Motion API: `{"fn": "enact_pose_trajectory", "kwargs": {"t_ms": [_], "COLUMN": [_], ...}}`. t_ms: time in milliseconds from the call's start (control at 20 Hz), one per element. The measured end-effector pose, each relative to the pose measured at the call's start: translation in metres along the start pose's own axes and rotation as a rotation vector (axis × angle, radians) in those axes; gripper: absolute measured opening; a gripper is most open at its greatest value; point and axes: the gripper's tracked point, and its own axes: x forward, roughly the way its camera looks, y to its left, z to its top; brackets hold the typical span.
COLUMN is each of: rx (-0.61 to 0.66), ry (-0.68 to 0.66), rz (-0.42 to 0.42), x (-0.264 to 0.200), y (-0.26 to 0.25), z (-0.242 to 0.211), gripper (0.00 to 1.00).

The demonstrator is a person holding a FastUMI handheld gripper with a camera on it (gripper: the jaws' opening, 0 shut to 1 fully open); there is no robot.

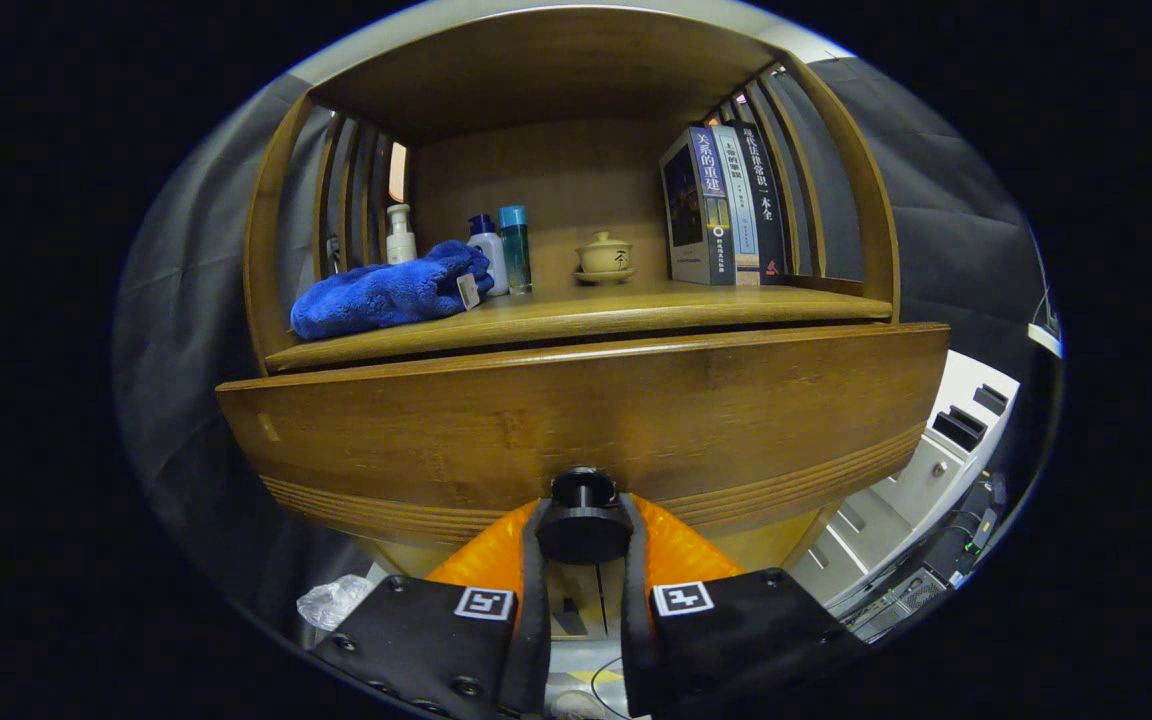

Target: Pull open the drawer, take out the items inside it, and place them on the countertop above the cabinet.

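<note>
The wooden drawer front (586, 420) stands right ahead of me, below the countertop (636, 305) of the cabinet. Its black round knob (583, 520) sits between my two orange fingers (496, 555), which press on it from both sides. My gripper (583, 535) is shut on the knob. The drawer front stands out a little from the cabinet body; its inside is hidden. On the countertop lies a blue towel (386, 292) at the left.
On the countertop stand a white pump bottle (399, 236), two more bottles (501, 250), a small lidded tea bowl (604, 257) and three books (726, 205). Slatted sides and a top board enclose this shelf. A white cabinet (936, 460) stands lower right; crumpled plastic (331, 602) lies below left.
</note>
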Motion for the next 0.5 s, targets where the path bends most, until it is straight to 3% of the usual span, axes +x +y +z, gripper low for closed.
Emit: {"fn": "enact_pose_trajectory", "kwargs": {"t_ms": [500], "rx": [0.02], "ry": [0.042], "rz": [0.001], "x": [-0.029], "y": [-0.001], "z": [-0.012], "gripper": [0.37]}}
